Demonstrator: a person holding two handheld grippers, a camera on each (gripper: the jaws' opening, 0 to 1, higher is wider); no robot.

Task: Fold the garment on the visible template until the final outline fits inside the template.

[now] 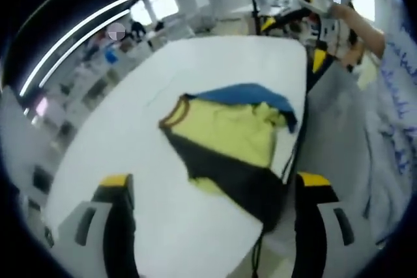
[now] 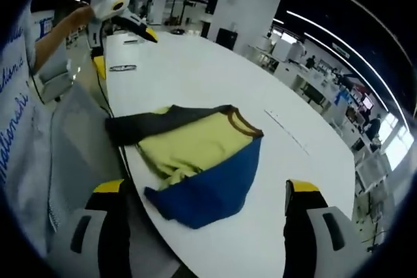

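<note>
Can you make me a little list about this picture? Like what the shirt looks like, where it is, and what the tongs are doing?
Shirt: garment, yellow middle, blue part, dark grey part, brown collar
Shape: crumpled, partly folded over
Where: on the white table, near the edge closest to the person
Left tongs: open, holding nothing, shirt lies ahead between the jaws
Right tongs: open, holding nothing, blue part just ahead
Template: cannot tell, no outline shows on the table
</note>
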